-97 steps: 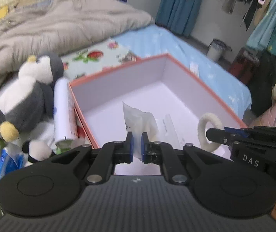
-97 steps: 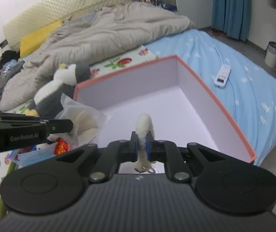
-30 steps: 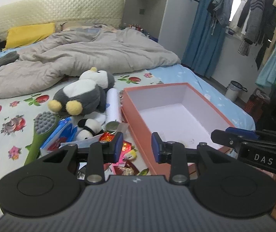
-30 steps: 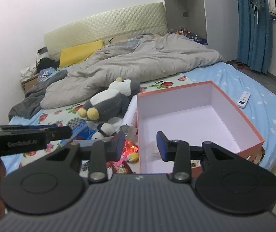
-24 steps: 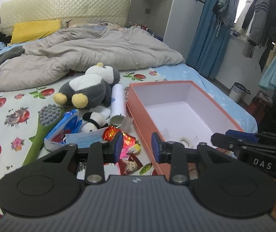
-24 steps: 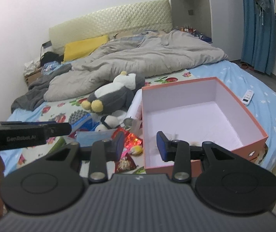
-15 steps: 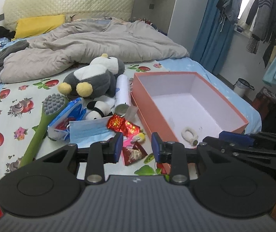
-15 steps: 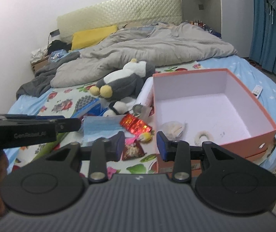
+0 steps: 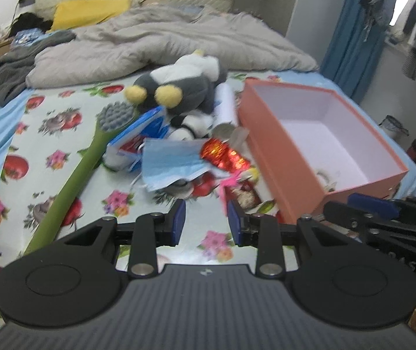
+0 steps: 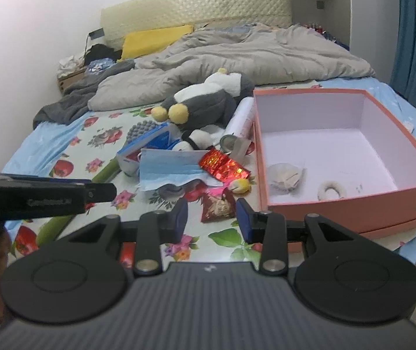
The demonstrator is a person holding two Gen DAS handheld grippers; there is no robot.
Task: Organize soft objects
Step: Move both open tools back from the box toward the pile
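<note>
An open orange box with a pale lining stands on the bed at the right; it also shows in the left wrist view. Inside lie a crumpled white pouch and a white fluffy ring. A grey and white penguin plush lies left of the box, with a small panda plush below it. A blue face mask lies in the pile. My left gripper is open and empty above the sheet. My right gripper is open and empty above a red snack packet.
A green long-handled brush, a white tube, a shiny red wrapper, a small yellow toy and a blue packet lie in the pile. A grey duvet covers the far bed.
Both grippers let go of the pouch and the ring into the box, opened and drew back. The views have since swung left toward the pile.
</note>
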